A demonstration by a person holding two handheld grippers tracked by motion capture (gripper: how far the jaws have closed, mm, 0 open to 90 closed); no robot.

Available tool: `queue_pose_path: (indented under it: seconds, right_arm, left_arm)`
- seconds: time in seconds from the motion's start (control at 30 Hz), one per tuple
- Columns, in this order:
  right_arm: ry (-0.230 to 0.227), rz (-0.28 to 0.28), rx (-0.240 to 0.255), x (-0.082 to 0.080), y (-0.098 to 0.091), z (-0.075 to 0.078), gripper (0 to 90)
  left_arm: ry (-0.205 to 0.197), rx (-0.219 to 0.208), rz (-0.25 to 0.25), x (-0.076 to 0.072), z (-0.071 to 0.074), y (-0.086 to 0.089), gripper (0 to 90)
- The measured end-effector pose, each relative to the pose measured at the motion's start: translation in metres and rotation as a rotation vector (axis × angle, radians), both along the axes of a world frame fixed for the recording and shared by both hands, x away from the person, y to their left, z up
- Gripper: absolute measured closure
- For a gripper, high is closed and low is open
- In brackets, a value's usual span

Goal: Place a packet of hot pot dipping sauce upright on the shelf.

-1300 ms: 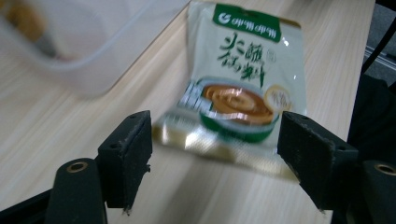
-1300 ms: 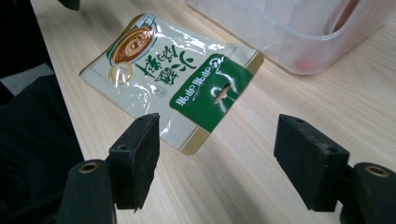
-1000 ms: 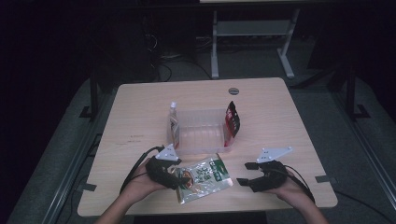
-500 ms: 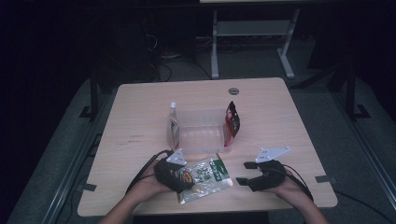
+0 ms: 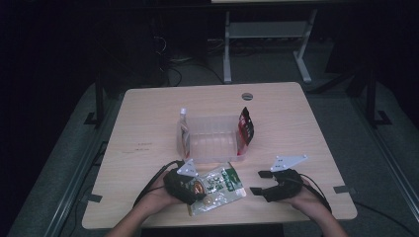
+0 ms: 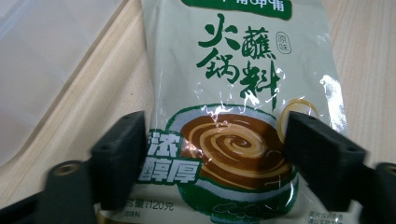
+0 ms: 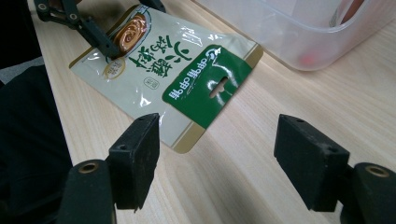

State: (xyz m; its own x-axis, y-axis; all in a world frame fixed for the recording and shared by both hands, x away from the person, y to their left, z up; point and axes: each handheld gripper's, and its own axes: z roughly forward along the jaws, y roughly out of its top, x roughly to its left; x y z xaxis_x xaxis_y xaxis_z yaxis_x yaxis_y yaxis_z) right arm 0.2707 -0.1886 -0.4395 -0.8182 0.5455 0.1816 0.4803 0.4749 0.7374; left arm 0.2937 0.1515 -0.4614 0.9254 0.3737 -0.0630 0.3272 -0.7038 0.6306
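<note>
Here the sauce pouch (image 5: 217,186) lay flat on the bench (image 5: 143,138), just before the clear tub (image 5: 210,140). The left gripper (image 6: 215,149) straddled it, fingers just closing, not pressing. The right gripper (image 7: 217,158), fingers wide, held nothing. The high view showed a red packet (image 5: 245,126) against the tub.

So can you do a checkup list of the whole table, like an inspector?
Surface: pale wooden table, flat.
Job's things: green-and-cream sauce packet lying flat near the front edge, beside the clear plastic bin.
Clutter: a pale pouch and a red pouch leaning at the bin's ends.
Grippers: left gripper jaws straddle the packet, just been closing; right gripper open over bare wood.
Cables: black cable trailing from the left gripper.
Surroundings: dark floor, white metal stand behind.
</note>
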Motion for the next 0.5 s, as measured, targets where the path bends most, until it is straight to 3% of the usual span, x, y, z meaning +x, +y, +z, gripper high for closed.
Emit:
queue_pose_path:
  seconds: [0.27,0.37,0.5]
  right_arm:
    - [-0.001,-0.001,-0.006,-0.0001,0.0006,0.0003,30.7]
    - [0.0,-0.001,-0.006,-0.0001,0.0008,0.0003,30.7]
    - [0.0,-0.001,-0.006,-0.0001,0.0011,-0.0001,30.9]
  left_arm:
    - [-0.034,0.009,0.005,0.0028,0.0021,0.0052,62.2]
    - [-0.013,-0.01,0.014,0.0046,0.002,0.0066,76.6]
    - [-0.006,-0.016,0.0,0.0051,0.0042,0.0075,85.8]
